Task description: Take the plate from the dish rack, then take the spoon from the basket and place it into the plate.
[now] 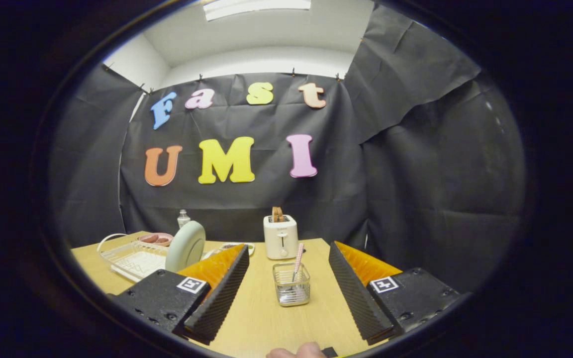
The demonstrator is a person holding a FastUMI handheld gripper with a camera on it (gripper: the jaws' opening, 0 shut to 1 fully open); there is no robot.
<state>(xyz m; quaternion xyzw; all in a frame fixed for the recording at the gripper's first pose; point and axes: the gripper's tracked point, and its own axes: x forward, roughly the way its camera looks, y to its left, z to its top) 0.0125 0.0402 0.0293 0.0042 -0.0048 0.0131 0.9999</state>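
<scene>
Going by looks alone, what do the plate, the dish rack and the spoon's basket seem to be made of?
Plate: probably glazed ceramic or melamine; pale green, smooth, soft sheen. Dish rack: looks like white-coated wire, thin bars in a grid. Basket: likely bare metal wire, shiny silver bars. The open gripper holds nothing; the basket stands between its fingers.

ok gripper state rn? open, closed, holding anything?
Gripper: open, holding nothing; the basket with the spoon stands between its fingers, untouched.
</scene>
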